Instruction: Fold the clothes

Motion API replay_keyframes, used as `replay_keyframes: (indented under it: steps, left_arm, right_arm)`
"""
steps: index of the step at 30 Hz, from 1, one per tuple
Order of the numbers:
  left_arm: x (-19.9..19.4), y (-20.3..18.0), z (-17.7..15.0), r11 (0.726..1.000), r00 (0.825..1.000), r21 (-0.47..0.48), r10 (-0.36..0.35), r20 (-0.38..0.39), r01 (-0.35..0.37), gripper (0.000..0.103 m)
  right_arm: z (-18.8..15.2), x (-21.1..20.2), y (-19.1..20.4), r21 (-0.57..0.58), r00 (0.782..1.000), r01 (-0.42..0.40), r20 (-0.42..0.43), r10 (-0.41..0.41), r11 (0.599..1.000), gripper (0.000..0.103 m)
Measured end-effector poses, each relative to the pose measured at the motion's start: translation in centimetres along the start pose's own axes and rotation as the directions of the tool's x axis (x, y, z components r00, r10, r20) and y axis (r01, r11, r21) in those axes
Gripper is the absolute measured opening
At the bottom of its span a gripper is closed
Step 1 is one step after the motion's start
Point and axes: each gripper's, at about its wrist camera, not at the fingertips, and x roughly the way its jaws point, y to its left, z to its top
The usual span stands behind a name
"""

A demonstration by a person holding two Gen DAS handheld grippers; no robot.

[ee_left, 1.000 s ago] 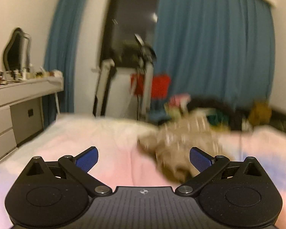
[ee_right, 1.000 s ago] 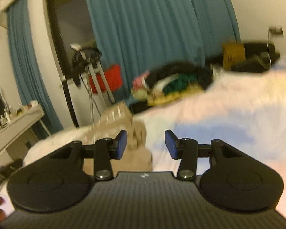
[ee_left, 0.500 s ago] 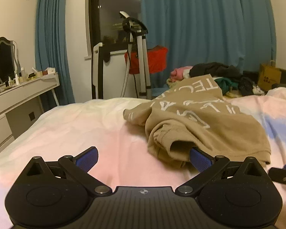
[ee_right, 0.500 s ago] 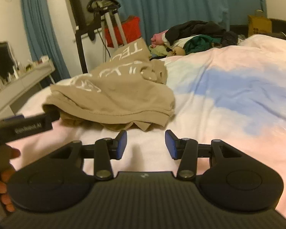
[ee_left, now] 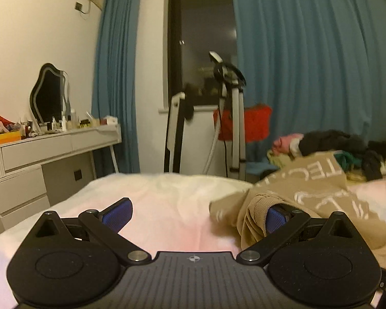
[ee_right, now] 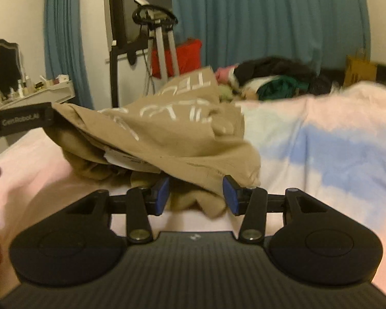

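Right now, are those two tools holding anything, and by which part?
Nothing is held yet. Both are open: the tan sweatshirt's near edge lies between the right gripper's jaws, and its cuff touches one pad of the left gripper.

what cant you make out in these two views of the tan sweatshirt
- Right wrist view: the tan sweatshirt lies bunched, hiding its sleeves and the lower layers.
- Left wrist view: the print is cut off by folds.
- Both views: the clothes pile behind is blurred.
- Right wrist view: the left hand-held gripper has its fingertips behind cloth.

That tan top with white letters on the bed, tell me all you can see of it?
The tan sweatshirt is soft knit with large white lettering and a ribbed cuff, and a white label shows underneath. It lies crumpled, unfolded, on the pink and blue bedspread. Its near hem hangs between the open fingers of the right hand-held gripper.
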Motion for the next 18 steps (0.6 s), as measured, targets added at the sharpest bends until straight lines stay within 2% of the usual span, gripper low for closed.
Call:
replay_keyframes:
  steps: [4,6,8,12,15,16,18]
  left_arm:
    - [-0.1,0.3,0.7,1.000,1.000,-0.017,-0.003,0.030,0.003,0.103]
    - [-0.2,0.5,1.1,1.000,0.999,-0.021,-0.003,0.043,0.004,0.103]
    - [-0.2,0.7,1.2,1.000,0.999,-0.017,0.008,0.051,-0.007,0.103]
    - [0.2,1.8,1.6,0.997,1.000,-0.071,0.004,0.022,-0.003,0.103]
    - [0.7,2.8,1.9,0.991,0.999,-0.127,-0.049,-0.012,0.047,0.103]
    - [0.7,3.0,2.0,0.989,0.998,-0.134,-0.059,-0.015,0.057,0.103]
    - [0.5,3.2,2.0,0.988,0.998,-0.137,-0.069,-0.006,0.068,0.103]
  right_arm:
    - [0.7,0.1,1.5,-0.061,0.997,0.034,0.073,-0.030,0.998,0.049]
    - [1.1,0.4,1.8,-0.049,0.994,0.047,0.098,-0.042,0.998,0.058]
    - [1.6,0.8,1.5,-0.007,0.992,0.059,0.109,-0.058,0.998,0.059]
    - [2.2,2.3,-1.8,0.174,0.988,0.143,0.027,-0.150,0.974,0.059]
    - [1.6,2.9,-4.7,0.233,0.973,0.232,-0.067,-0.222,0.944,0.062]
    - [1.4,2.5,-5.4,0.244,0.973,0.231,-0.059,-0.223,0.942,0.062]
    - [1.4,1.6,-6.1,0.255,0.971,0.236,-0.018,-0.239,0.938,0.073]
